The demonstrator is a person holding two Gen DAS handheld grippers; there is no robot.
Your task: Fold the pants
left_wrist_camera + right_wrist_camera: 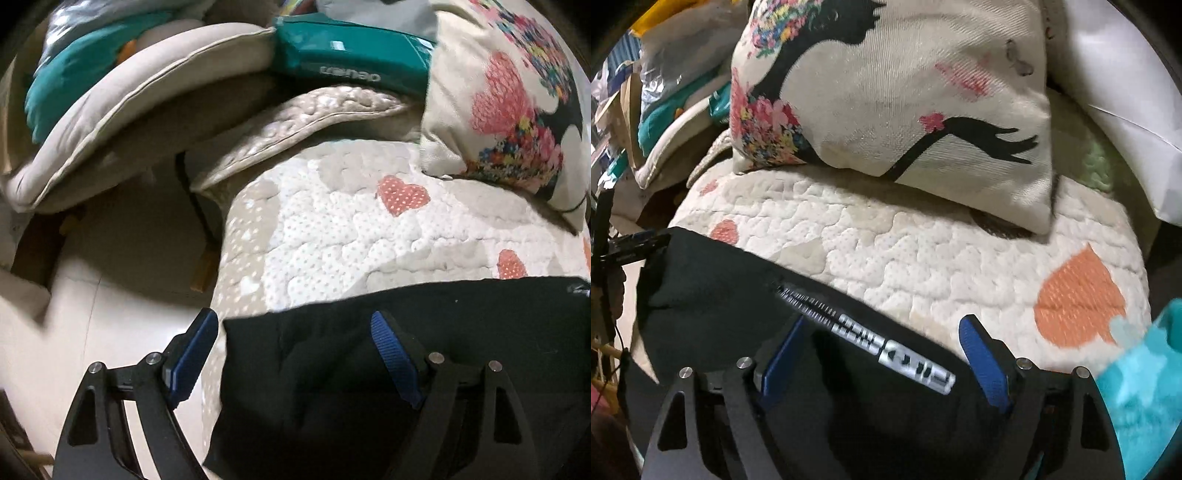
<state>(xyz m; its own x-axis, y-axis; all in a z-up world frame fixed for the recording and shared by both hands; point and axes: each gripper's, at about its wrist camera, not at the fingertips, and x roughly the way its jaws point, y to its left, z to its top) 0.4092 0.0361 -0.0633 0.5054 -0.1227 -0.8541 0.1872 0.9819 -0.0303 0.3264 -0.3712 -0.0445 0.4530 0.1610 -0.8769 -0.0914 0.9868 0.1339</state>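
You have one pair of black pants (369, 369) lying on the quilted bed cover (332, 236), along its near edge, with a silver printed stripe (871, 339) running down the cloth in the right wrist view. Your left tongs (291, 354) are released, jaws spread wide: the left blue pad (192, 354) hangs off the pants' corner over the pale floor (92, 314), while the right pad (391, 358) sits above the black cloth; whether it touches the cloth you cannot tell. Your right tongs (882, 358) are also released, both blue pads (783, 358) wide apart and straddling the silver stripe, with nothing pinched between them. From the right wrist you can see the left tongs at the pants' far left corner. The cover carries several orange-pink hearts; two show whole in the left view, and one big and two small ones in the right. One printed cushion (905, 92) with a black figure and flowers lies on the cover beyond the pants, well apart from them. A white pillow (1126, 92) sits behind it on the right. To the left, two beige cushions (129, 110) are stacked, with a teal box (351, 55) resting against them. A turquoise cloth (1145, 387) crowds the right tongs' outer side, just beside the pants' edge.
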